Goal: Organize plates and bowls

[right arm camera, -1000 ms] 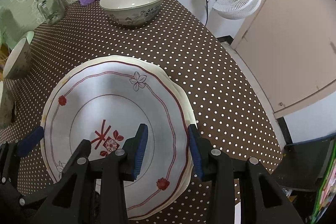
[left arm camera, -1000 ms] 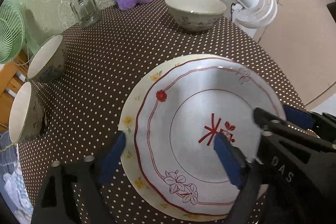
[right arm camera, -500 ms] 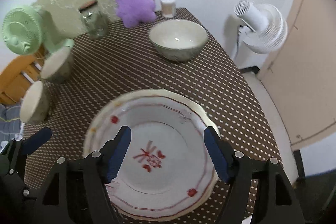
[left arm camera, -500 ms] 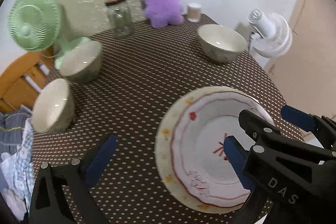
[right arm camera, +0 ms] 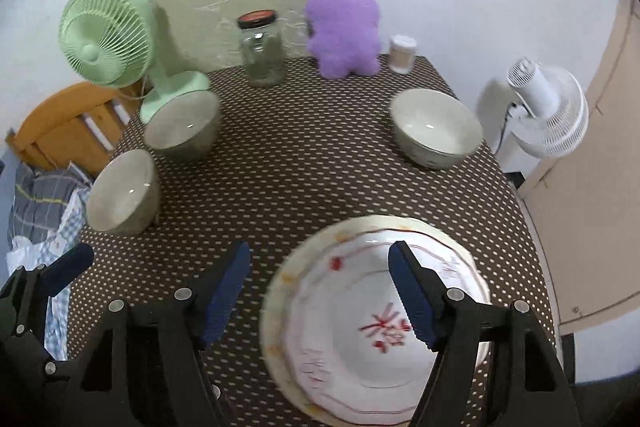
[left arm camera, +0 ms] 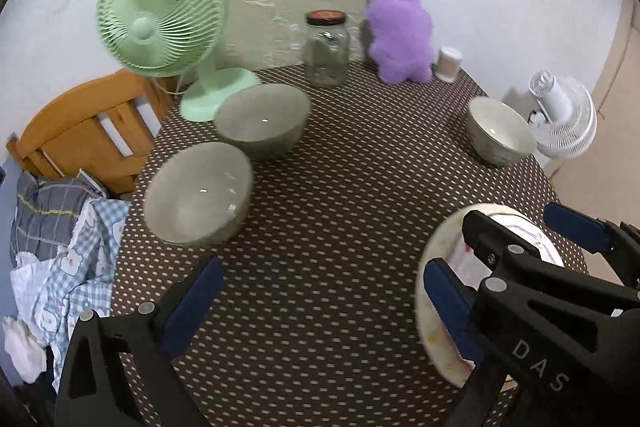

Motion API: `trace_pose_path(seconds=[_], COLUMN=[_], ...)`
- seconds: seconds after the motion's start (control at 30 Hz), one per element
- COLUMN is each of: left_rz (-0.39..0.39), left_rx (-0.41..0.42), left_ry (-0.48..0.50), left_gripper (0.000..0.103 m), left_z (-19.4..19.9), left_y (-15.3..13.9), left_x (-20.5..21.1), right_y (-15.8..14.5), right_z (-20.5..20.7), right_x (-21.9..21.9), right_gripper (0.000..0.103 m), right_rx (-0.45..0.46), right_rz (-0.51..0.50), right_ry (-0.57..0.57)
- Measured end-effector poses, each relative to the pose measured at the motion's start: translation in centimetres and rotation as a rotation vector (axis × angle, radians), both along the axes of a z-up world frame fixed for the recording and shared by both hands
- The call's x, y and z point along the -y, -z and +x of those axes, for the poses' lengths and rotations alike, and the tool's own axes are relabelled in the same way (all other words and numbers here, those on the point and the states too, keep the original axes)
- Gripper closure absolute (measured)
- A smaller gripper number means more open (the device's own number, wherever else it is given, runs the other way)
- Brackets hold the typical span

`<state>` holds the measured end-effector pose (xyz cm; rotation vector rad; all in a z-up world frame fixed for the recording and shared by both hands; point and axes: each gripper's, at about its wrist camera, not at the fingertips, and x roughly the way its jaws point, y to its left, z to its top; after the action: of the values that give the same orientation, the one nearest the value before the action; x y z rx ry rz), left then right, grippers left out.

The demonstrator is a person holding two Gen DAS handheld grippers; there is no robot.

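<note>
Plates are stacked, the red-patterned one lying on the yellow-rimmed one, on the dotted table just under and ahead of the right tongs. Those tongs are spread wide and hold nothing; their right finger hangs over the plate's middle, the left finger over bare cloth beside the rim. From the left wrist view the stack sits low and off to the right, partly hidden behind the other tool. The left tongs are likewise spread and empty above open cloth.

With the plates apparently done, the bowls look like the step in hand. Two bowls lie ahead and to the left of the left tongs: the near bowl closest, the far bowl just behind it, close together and possibly touching. Both look tilted in this lens, though blur makes that uncertain. A third bowl stands well ahead of the right tongs, slightly right, apart from everything.

To do it well, I would go for the near bowl with the left tongs, bringing one finger inside the rim and one outside, and pinch the wall rather than try to span the whole mouth. Closing low on the wall should stop a glazed bowl from slipping. Lift straight before carrying, so it does not knock its neighbour or the green fan behind, then lower it squarely into the next bowl and let go only once it has seated.
</note>
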<state>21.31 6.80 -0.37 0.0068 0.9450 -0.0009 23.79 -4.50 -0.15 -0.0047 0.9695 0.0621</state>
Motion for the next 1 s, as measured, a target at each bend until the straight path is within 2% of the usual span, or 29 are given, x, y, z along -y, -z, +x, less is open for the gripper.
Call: trace_pose_path(seconds=[0.17,0.53,0.73,1.0], left_rz=[0.008,-0.015,0.006,0.009], left_rx=[0.029,0.065,0.077,0.061], left_ry=[-0.019,-0.030,-0.029,-0.060], left_gripper=[0.005,0.011,0.015,0.025], left_z=[0.5,1.9,3.2,5.8], left_y=[-1.0,-1.5,-1.1,0.9], left_x=[-3.8,-10.0,-12.6,-15.9], right_y=[-1.0,-2.4,-1.9,-0.2], right_z=[0.4,1.4,2.9,5.5], right_x=[-3.7,-10.7,-13.2,-15.7], right_gripper=[0.028,0.028,0.028,0.028], right_rx=[0.010,0.072,0.082,0.068], right_rz=[0.032,-0.005,0.017,0.023], right_ry=[0.006,-0.003,0.001,0.006])
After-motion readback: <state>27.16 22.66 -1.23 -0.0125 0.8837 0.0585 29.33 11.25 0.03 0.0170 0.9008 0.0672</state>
